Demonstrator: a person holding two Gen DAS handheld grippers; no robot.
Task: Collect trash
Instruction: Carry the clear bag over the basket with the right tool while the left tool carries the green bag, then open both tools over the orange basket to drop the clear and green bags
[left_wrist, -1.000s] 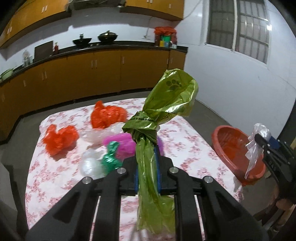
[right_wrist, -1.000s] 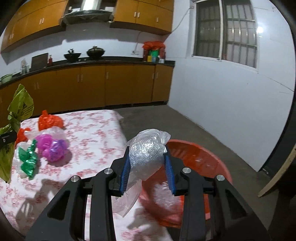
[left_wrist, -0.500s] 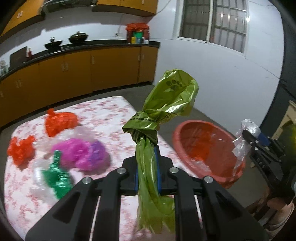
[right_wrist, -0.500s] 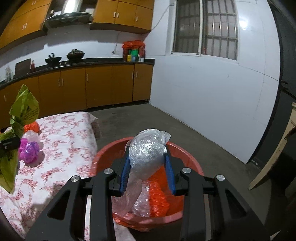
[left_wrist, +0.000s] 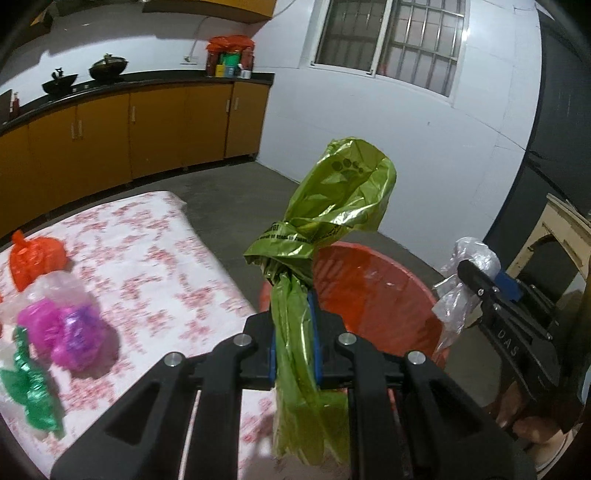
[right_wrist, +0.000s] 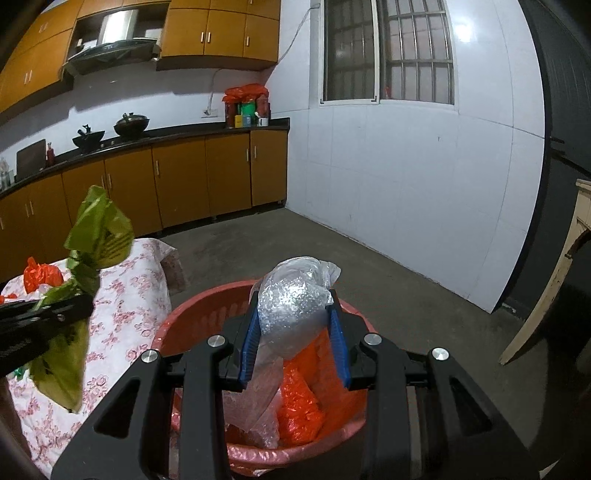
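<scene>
Step in hand: carrying two pieces of trash to the bin. My left gripper (left_wrist: 293, 336) is clenched tight on the twisted neck of a green bag (left_wrist: 332, 206), which stands up above the pads with its tail hanging below. My right gripper (right_wrist: 293, 334) is clamped on a clear plastic bundle (right_wrist: 295, 295), pads pressing both its sides.

Position: in the right wrist view the clear bundle hangs directly over the red basin (right_wrist: 192, 317), which already holds orange and clear plastic. The green bag is near the basin's table-side rim, not yet clearly over the opening, as I judge from the left wrist view.

Next move, my judgement: part the right pads so the clear bundle drops in; bring the left across over the basin before letting go. The film is light and may cling to the pads.

Surface: table with a floral cloth (left_wrist: 155, 243), the basin just beside its edge. On the cloth, an orange bag (left_wrist: 35, 258), a magenta-purple wad (left_wrist: 66, 332) and a green foil scrap (left_wrist: 31, 391).

Room: kitchen, amber cabinets (right_wrist: 177, 177), dark counter with woks, barred window (right_wrist: 388, 55), concrete floor.
</scene>
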